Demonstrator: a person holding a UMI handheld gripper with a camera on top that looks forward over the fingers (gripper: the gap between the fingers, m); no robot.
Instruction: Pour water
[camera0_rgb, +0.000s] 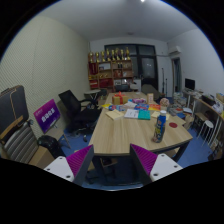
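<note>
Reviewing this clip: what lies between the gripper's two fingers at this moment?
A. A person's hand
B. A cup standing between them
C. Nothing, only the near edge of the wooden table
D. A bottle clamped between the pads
C. The gripper is open with nothing in its gap; past it shows only the near part of the wooden table, and the items on it, such as the blue bottle, stand well beyond the fingers.

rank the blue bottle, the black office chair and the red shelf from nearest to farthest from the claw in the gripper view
From the open claw, which holds nothing:
1. Blue bottle, on the near end of the wooden table, ahead and a little right of the fingers.
2. Black office chair, left of the table, farther back.
3. Red shelf, against the far wall.
</note>
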